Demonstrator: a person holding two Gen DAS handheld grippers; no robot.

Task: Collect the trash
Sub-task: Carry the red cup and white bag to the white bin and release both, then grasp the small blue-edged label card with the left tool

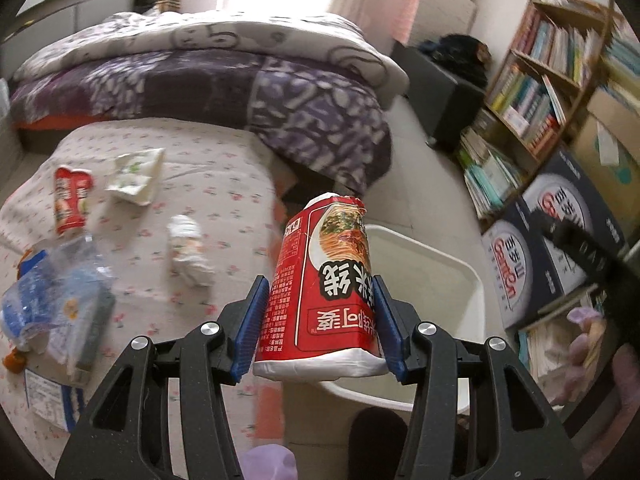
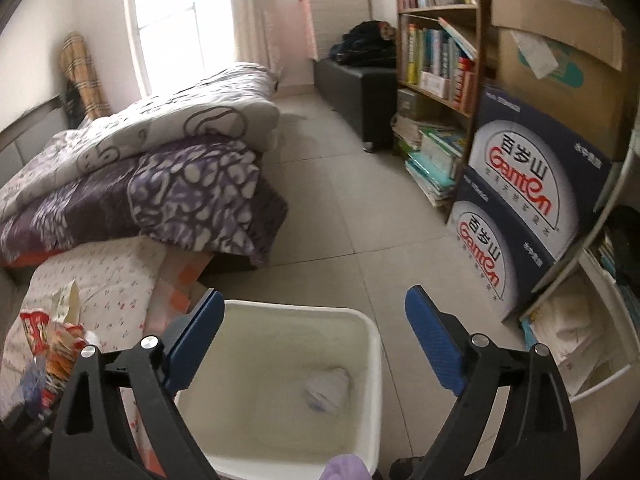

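Gripping a red printed noodle packet between their blue pads, the left tongs hold it beside a white plastic bin. The right tongs gape empty directly above that bin, a crumpled white wad lying inside.

Hung wide open, right gripper empty above white bin; crumpled wrapper lay at its bottom.

txt: "Ganten" | on: 2 dark boxes by shelf
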